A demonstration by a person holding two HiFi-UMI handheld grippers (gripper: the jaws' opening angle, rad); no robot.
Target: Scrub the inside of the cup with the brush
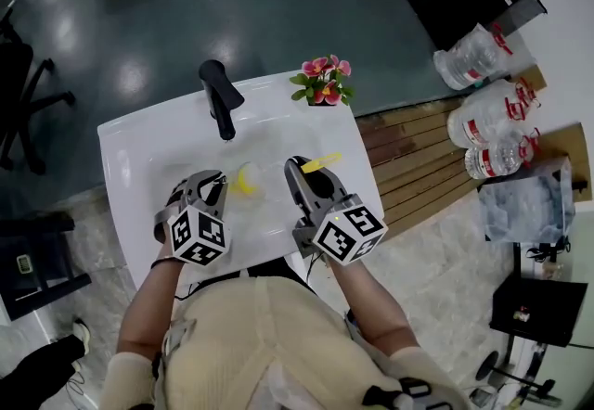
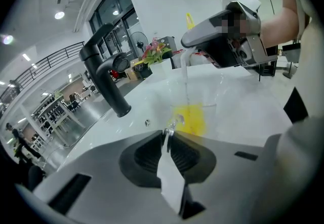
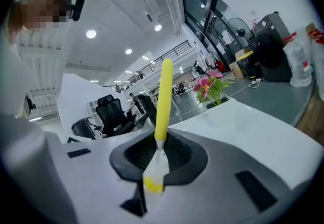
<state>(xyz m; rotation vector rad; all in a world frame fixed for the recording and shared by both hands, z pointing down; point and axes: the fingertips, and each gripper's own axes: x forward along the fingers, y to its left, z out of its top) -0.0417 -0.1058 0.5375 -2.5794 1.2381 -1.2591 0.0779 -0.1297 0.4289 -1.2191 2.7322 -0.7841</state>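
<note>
A clear cup [image 2: 205, 109], its walls barely made out against the white, is seen in the glossy white sink basin [image 1: 139, 158], just in front of the curved black faucet [image 1: 220, 97]. Its rim is pinched by the closed left gripper [image 2: 167, 134]. A yellow-handled brush with a white shaft [image 3: 163, 91] is clamped in the right gripper [image 3: 158, 147], and its yellow head is sunk inside the cup. Pink potted flowers [image 1: 323, 82] are set right of the faucet. A glossy dark floor [image 1: 186, 9] lies beyond it.

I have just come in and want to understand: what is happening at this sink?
A person works over the white sink with a gripper in each hand. The left gripper is shut on the rim of a clear cup. The right gripper is shut on the brush, whose yellow head sits inside the cup.
</note>
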